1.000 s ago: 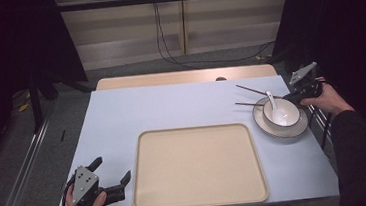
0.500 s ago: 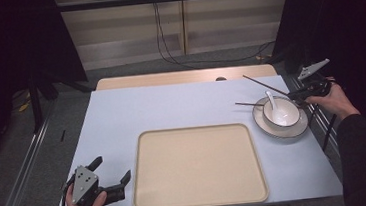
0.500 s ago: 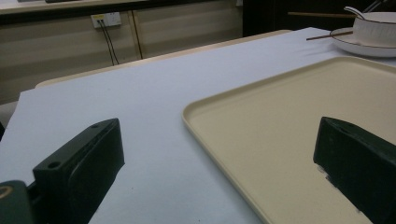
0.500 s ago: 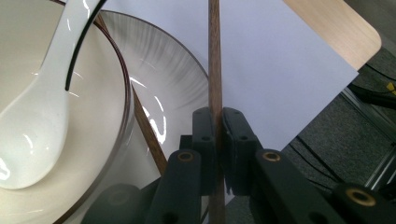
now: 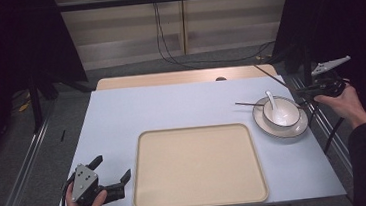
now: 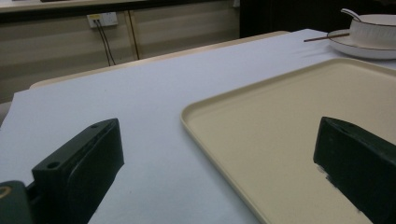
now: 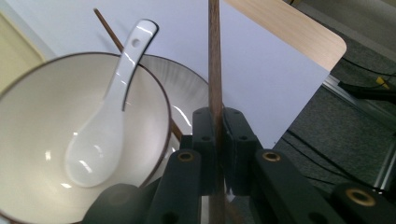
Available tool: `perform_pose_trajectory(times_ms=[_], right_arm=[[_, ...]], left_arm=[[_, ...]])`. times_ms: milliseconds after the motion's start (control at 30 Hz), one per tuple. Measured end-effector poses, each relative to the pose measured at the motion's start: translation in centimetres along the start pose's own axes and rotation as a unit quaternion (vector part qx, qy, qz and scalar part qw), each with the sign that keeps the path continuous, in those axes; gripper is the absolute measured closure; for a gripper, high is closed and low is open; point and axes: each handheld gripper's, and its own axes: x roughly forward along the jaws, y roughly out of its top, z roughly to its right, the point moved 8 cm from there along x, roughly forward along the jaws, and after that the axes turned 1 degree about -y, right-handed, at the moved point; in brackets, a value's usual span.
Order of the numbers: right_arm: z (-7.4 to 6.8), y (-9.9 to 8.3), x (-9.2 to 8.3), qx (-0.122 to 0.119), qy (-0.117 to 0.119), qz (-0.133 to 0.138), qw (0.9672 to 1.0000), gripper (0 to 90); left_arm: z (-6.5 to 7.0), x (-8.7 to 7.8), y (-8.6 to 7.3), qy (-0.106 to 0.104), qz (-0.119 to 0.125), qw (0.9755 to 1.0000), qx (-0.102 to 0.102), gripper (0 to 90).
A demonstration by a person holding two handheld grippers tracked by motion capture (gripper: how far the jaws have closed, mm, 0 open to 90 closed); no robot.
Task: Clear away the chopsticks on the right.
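Note:
A white bowl (image 5: 283,114) with a white spoon (image 5: 270,100) in it stands on a plate (image 5: 278,128) at the table's right side. My right gripper (image 5: 303,91) is shut on a dark wooden chopstick (image 5: 274,77), held in the air just behind the bowl and slanting toward the table's far edge. In the right gripper view the chopstick (image 7: 214,56) runs straight up from the closed right gripper (image 7: 216,114). A second chopstick (image 5: 247,104) rests on the plate's left rim. My left gripper (image 5: 112,168) stands open at the front left, beside the beige tray (image 5: 196,167).
The tray lies bare in the middle of the light blue table cover (image 5: 171,106). A wooden table strip (image 5: 179,77) runs along the far edge. Cables (image 5: 165,39) hang behind the table. A metal rail (image 5: 326,130) runs by the right edge.
My right gripper has risen and drawn back to the right with the chopstick, whose far tip now points higher. The left gripper has stayed put.

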Motion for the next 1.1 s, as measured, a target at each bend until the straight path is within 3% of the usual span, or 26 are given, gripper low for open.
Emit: perform_pose_trajectory(times_ms=[67,267,533,567,633,733,833,867,900,933,967,1067,1100], right_arm=[[-0.1,0.0,-0.3,0.004,0.009,0.002,0.9999,84.5],[-1.7,-0.8,-2.8,0.056,0.006,0.006,0.9984,84.6],[-4.0,-2.0,-4.3,0.086,0.009,0.029,0.9958,84.6],[-4.7,-2.7,-4.2,0.087,0.0,0.01,0.9962,84.6],[-5.4,-3.0,-4.6,0.099,-0.005,0.011,0.9951,84.7],[-7.2,-2.9,-5.7,0.112,0.002,0.032,0.9932,84.6],[-9.6,-3.3,-6.3,0.102,0.008,0.035,0.9941,84.6],[-9.6,-3.3,-6.3,0.102,0.008,0.035,0.9941,84.6],[-11.1,-3.8,-6.5,0.107,0.013,0.036,0.9935,84.6],[-11.1,-3.8,-6.5,0.107,0.013,0.036,0.9935,84.6],[-12.3,-4.3,-6.5,0.118,0.016,0.038,0.9922,84.6],[-13.9,-4.7,-6.6,0.132,0.024,0.039,0.9902,84.6],[-14.3,-4.8,-6.6,0.136,0.026,0.044,0.9893,84.6]], left_arm=[[0.0,0.1,0.1,-0.002,0.005,1.0,-0.006,1.6],[-0.2,0.4,0.2,-0.01,0.006,0.9999,-0.008,1.6],[0.3,-0.1,0.4,-0.013,0.019,0.9997,-0.005,1.6],[0.4,-0.1,0.4,-0.01,0.02,0.9997,-0.006,1.6],[0.4,-0.2,0.4,-0.005,0.02,0.9998,-0.008,1.5],[0.5,-0.2,0.4,-0.006,0.018,0.9998,-0.001,1.5],[0.6,-0.2,0.4,-0.007,0.016,0.9998,-0.002,1.6],[0.7,-0.2,0.4,-0.01,0.02,0.9997,-0.003,1.6],[0.7,-0.2,0.4,-0.011,0.021,0.9997,-0.002,1.6],[0.7,-0.2,0.5,-0.009,0.021,0.9997,-0.002,1.6],[0.7,-0.3,0.5,-0.01,0.021,0.9997,0.001,1.6],[0.7,-0.3,0.4,-0.008,0.02,0.9998,0.002,1.7],[0.6,-0.3,0.5,0.001,0.019,0.9998,0.005,1.8]])
